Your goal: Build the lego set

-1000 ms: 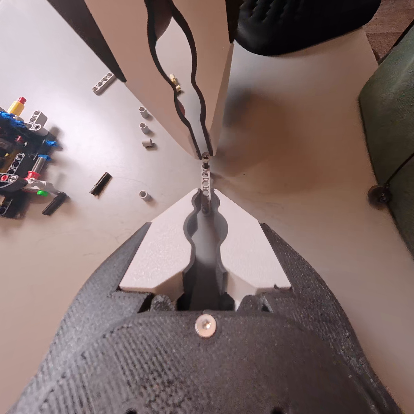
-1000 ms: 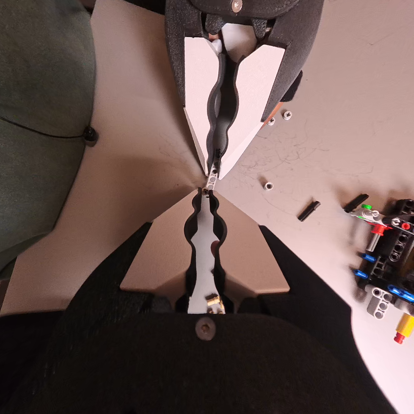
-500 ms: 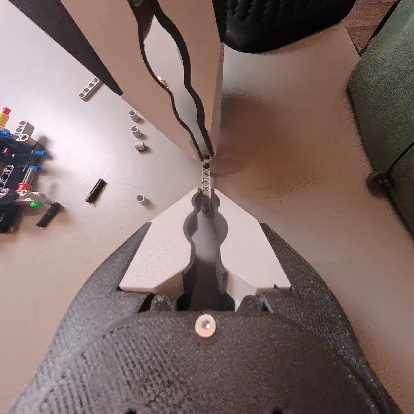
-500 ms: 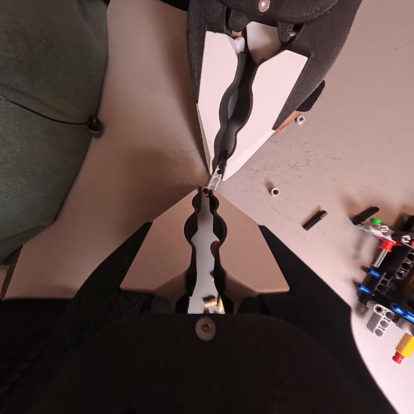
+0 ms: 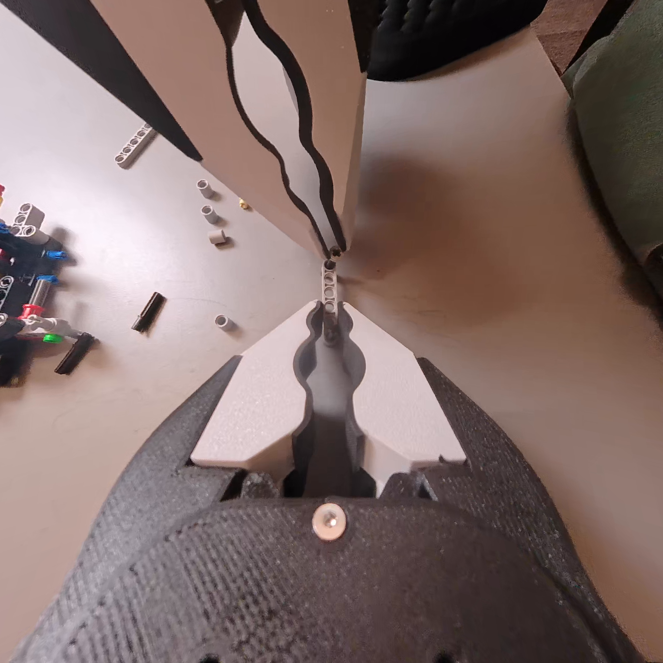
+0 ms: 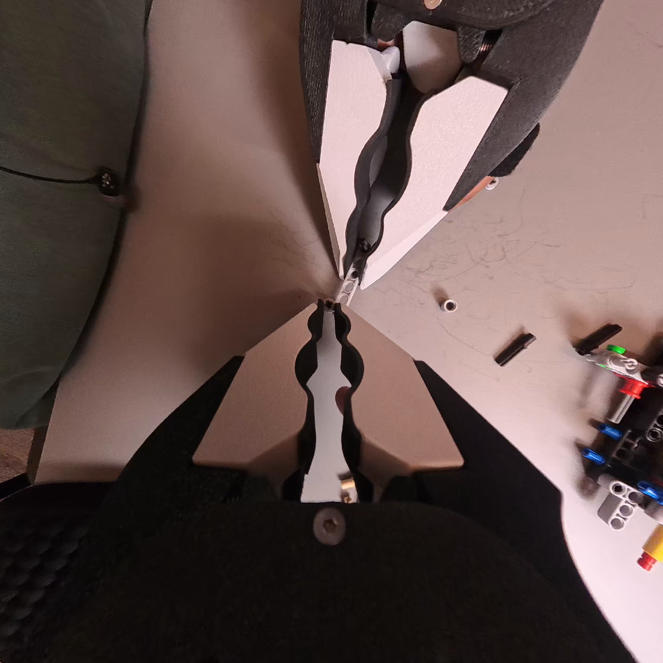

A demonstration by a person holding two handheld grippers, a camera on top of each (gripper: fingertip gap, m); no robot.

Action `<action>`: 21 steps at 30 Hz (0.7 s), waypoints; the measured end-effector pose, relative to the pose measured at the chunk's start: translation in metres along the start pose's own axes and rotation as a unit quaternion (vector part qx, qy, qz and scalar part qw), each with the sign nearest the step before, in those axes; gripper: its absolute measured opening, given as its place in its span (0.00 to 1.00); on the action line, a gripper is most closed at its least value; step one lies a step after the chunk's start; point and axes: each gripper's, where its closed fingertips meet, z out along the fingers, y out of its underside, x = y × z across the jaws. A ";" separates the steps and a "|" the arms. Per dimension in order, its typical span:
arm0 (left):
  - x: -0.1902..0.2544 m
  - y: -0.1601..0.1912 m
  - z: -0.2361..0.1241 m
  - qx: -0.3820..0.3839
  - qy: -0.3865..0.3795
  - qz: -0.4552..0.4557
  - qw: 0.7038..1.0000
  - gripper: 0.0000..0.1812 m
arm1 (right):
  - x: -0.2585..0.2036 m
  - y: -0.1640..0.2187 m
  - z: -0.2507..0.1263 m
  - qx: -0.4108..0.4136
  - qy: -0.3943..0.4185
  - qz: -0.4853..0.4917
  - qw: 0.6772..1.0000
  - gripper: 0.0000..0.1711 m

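My left gripper [image 5: 329, 305] is shut on a thin grey beam with holes [image 5: 329, 288]. The beam sticks out forward past its tips, and a black pin [image 5: 330, 332] sits in its inner end. My right gripper [image 6: 328, 305] is shut on a small black pin [image 6: 328, 304] whose cross-shaped end shows at its tips. The two grippers face each other tip to tip above the table [image 5: 466, 323]. In the right wrist view the beam's [image 6: 347, 285] free end lies just right of the pin, very close. I cannot tell whether they touch.
A partly built black model with blue, red and green pins [image 5: 25, 287] lies at the table's side; it also shows in the right wrist view [image 6: 631, 430]. Loose grey bushes [image 5: 222, 321], black axles [image 5: 149, 315] and a grey beam [image 5: 136, 145] lie nearby. A green cushion [image 6: 53, 215] borders the table. The tips of both grippers are at nearly the same place.
The grippers have tilted relative to each other. The beam's free end, earlier in line with the right gripper's pin, now sits slightly to the side of it. Both grips have held.
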 end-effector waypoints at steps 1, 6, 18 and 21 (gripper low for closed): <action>0.000 0.000 0.000 0.000 0.003 0.001 1.000 0.03 | 0.001 0.000 -0.001 -0.002 0.001 0.001 1.000 0.02; -0.002 0.001 0.000 -0.001 0.017 0.002 1.000 0.03 | 0.005 0.001 -0.002 -0.008 -0.001 0.011 1.000 0.02; -0.001 0.001 0.000 -0.001 0.019 0.003 1.000 0.03 | 0.002 0.001 0.000 -0.016 -0.001 0.003 1.000 0.02; -0.001 0.001 0.000 -0.001 0.022 0.004 1.000 0.03 | 0.001 0.001 0.000 -0.023 0.003 -0.014 1.000 0.02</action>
